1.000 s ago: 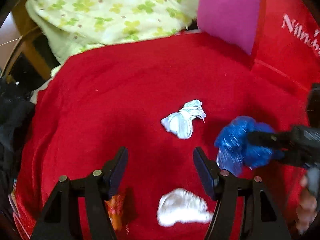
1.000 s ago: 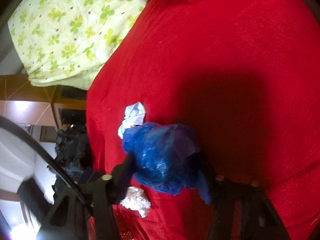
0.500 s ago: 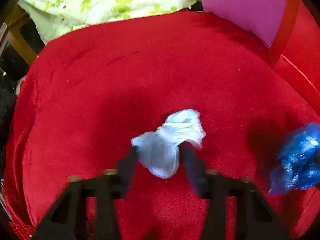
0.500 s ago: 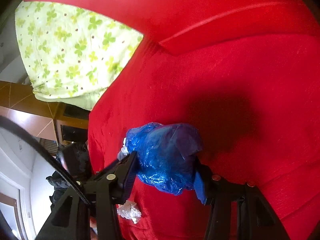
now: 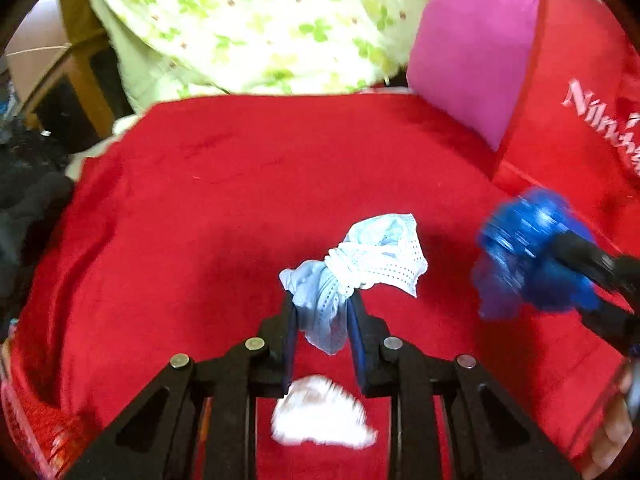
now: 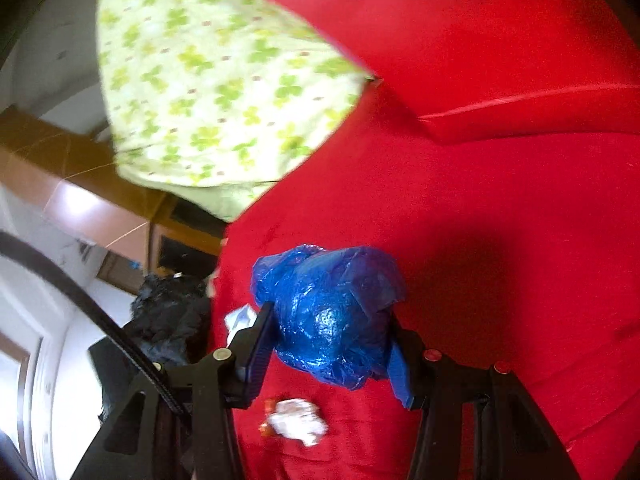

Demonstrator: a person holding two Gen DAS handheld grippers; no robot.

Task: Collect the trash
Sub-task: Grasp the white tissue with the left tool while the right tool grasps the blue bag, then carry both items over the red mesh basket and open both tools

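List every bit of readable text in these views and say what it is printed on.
"Nil...": white lettering on the red backrest cover, cut off by the frame edge; the rest is unreadable.
White strokes on the same red cover in the right wrist view: cropped and blurred, unreadable.
No other text shows.

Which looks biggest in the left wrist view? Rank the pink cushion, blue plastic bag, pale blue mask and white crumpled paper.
1. pink cushion
2. blue plastic bag, blurred
3. pale blue mask and white crumpled paper: look alike; the paper is blurred and nearer the camera, so unranked.
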